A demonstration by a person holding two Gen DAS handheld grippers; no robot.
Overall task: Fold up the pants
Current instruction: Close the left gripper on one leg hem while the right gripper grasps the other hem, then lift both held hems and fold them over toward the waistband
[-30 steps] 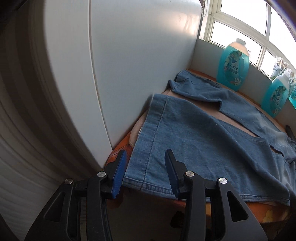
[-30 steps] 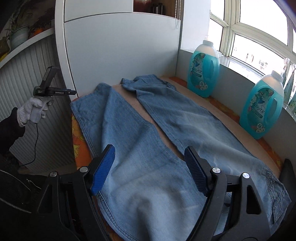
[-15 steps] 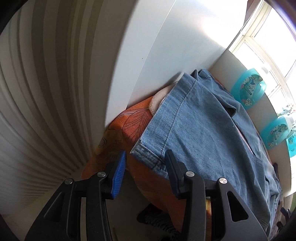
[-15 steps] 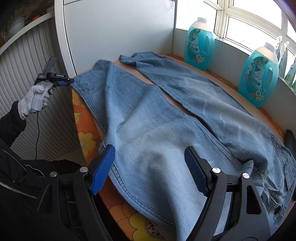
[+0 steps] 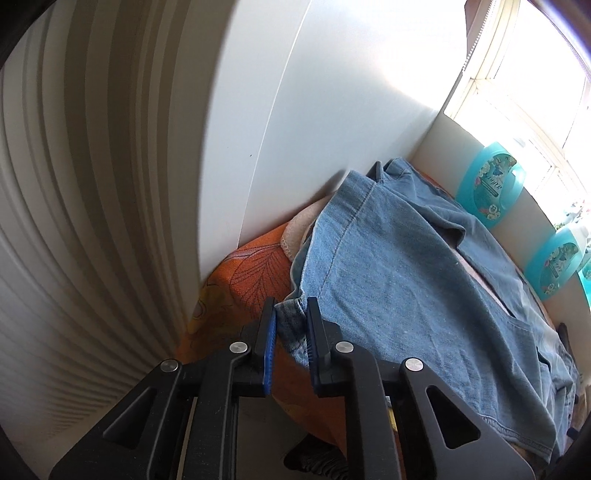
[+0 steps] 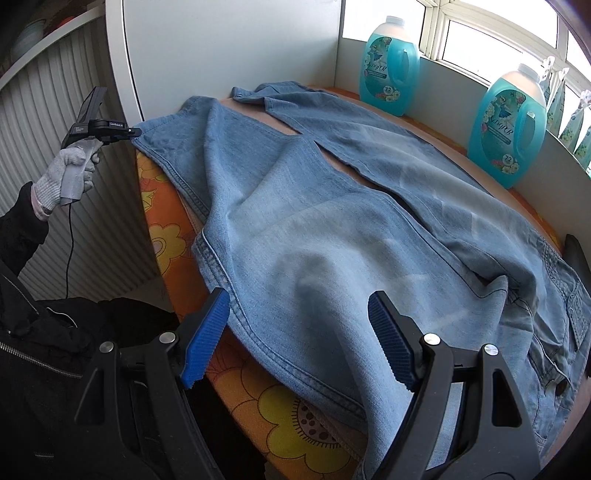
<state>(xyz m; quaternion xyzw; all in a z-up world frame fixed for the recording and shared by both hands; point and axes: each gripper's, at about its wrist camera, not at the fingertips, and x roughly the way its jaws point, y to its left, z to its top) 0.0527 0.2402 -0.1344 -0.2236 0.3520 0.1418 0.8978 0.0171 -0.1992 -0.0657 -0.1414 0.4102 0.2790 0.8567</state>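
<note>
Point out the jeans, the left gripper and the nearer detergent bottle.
jeans [image 6: 332, 236]: right wrist view, near leg's middle.
left gripper [image 5: 290, 325]: left wrist view, between fingertips pinching the hem corner.
nearer detergent bottle [image 6: 508, 125]: right wrist view, label.

White cabinet panel [image 6: 229, 48], ribbed shutter [image 5: 74, 221], bright window [image 6: 480, 29]

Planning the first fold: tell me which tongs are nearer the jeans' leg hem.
Left. The left tongs pinch the hem corner; the right tongs hang open over the thigh.
</note>
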